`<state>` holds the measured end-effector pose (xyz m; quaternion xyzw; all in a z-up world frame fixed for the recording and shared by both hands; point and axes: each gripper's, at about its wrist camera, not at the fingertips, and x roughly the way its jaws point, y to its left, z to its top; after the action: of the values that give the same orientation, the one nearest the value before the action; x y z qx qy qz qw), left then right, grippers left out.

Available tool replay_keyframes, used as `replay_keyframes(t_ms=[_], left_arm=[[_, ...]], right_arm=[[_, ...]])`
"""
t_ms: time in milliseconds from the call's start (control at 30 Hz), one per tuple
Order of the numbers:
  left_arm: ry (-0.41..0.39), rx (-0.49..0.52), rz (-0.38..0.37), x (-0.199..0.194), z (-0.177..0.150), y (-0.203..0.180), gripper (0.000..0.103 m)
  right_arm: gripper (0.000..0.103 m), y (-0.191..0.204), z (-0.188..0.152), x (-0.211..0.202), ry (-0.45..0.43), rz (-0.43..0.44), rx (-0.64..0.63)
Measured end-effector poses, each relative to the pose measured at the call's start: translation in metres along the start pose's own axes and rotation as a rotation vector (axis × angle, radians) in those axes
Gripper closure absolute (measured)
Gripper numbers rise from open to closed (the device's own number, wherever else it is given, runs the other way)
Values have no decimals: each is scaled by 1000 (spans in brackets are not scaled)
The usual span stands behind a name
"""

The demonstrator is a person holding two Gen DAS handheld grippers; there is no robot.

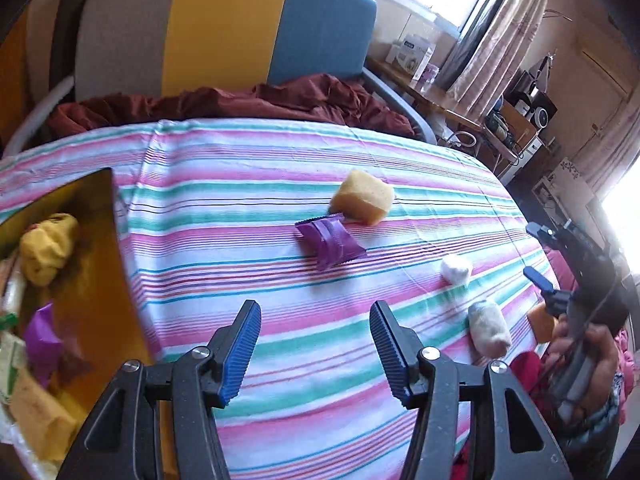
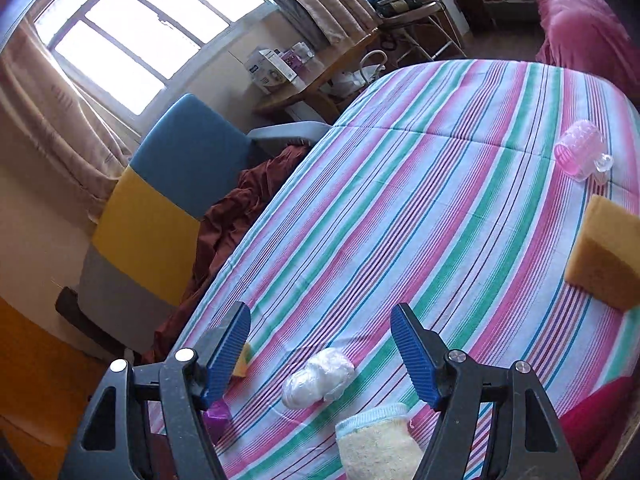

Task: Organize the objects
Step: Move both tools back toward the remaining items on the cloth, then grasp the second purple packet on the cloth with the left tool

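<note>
Both grippers, left (image 1: pixel 316 344) and right (image 2: pixel 320 354), jaws apart, apparently empty, above striped cloth (image 1: pixel 280 184)

Tablecloth (image 1: pixel 280 168): pink/green/white stripes. Sponge (image 1: pixel 362 197) tan-yellow, wrapper (image 1: pixel 330 242) purple, wad (image 1: pixel 456 268) white, rolled sock (image 1: pixel 489 328) cream. Gripper pads (image 1: pixel 240 354) blue. Chair (image 1: pixel 224 28) grey/yellow/blue.

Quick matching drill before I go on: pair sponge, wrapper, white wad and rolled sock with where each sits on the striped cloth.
Left wrist view.
1 yellow sponge
2 purple wrapper
3 white wad
4 rolled sock

A nearest the right gripper
B farthest back on the striped cloth
C between wrapper and sock
D touching the sponge's front corner

Pairs: 1-B, 2-D, 3-C, 4-A
</note>
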<state>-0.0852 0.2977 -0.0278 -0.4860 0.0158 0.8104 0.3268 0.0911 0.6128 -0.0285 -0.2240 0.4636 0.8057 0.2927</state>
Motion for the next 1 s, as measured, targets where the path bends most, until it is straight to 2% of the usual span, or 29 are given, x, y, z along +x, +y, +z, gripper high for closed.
replay_keyframes(t_ms=[100,333,600,700,800,933,1000], left_arm=[[44,-38,-17,24,12,-2,46],[73,-74,4,67,34,-4,45],[99,-105,61,112,54,-6,45],[109,-75,96,131,58,-11,45],[66,-2,131,135,59,-17,47],[29,73,137,126,45,-22,51],[23,76,133,116,32,-22,51]], right_arm=[[29,9,-7,10,45,2,-42],[28,17,-17,24,126,17,-112],[27,23,-25,33,187,40,-159],[27,24,-26,34,197,50,-162],[27,25,-27,35,207,54,-169],[27,28,-27,34,200,60,-189],[27,30,-28,34,202,63,-201]])
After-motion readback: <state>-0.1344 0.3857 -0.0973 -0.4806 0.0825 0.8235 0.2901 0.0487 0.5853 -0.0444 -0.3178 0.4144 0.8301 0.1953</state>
